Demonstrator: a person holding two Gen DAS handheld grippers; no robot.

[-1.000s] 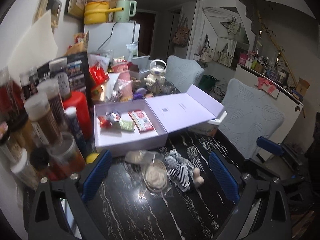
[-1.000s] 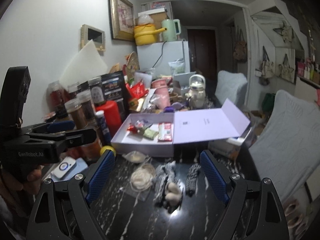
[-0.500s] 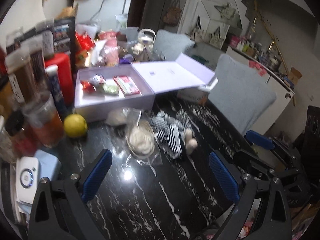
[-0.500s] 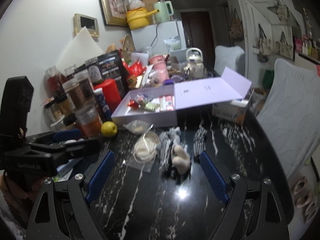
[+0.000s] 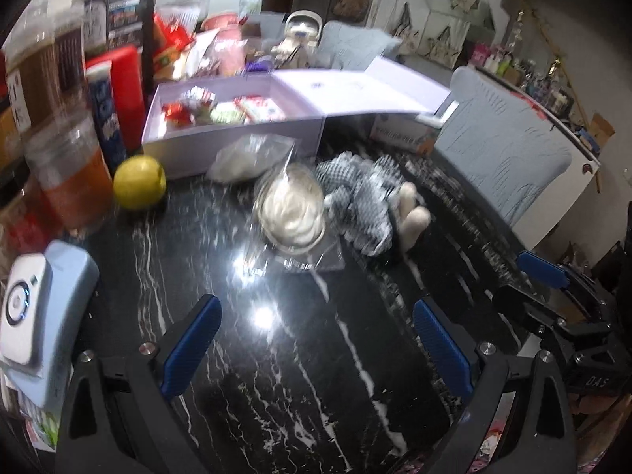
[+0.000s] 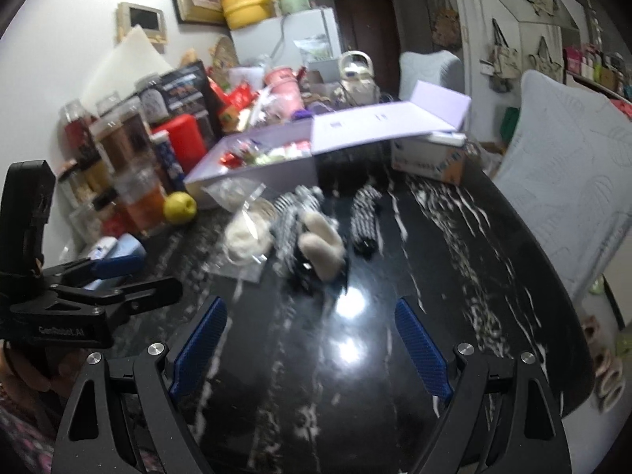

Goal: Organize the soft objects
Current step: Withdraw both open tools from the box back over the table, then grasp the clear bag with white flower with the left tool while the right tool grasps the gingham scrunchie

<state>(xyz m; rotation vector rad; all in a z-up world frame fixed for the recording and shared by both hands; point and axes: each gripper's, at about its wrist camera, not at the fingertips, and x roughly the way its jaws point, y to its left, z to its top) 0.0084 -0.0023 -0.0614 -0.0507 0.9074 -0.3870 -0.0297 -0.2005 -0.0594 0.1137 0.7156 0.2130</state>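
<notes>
- Left wrist view: the left gripper (image 5: pixel 316 349) has its blue-padded jaws spread wide with nothing between them, above bare black marble table (image 5: pixel 276 375)
- Beyond it, mid-table, lies a striped soft toy (image 5: pixel 361 201), black-and-white checked cloth with pale cream limbs poking out on its right side, slumped in a heap
- Touching its left side is a clear bag of white fluff (image 5: pixel 292 211), round and creamy; a second clear bag (image 5: pixel 247 158) lies just behind, against the lilac box (image 5: pixel 233 136), which stands open with wrapped sweets inside
- A yellow fruit (image 5: pixel 139 187) sits to the left, near the jars
- Right wrist view: the right gripper (image 6: pixel 310 349) is likewise released, jaws wide, empty
- The striped soft toy (image 6: pixel 312 233) lies ahead at mid-table, blurred; a separate striped piece (image 6: pixel 365 217) lies just to its right
- The left gripper (image 6: pixel 118 276) shows at the left edge, held in a hand (image 6: pixel 23 367)
</notes>
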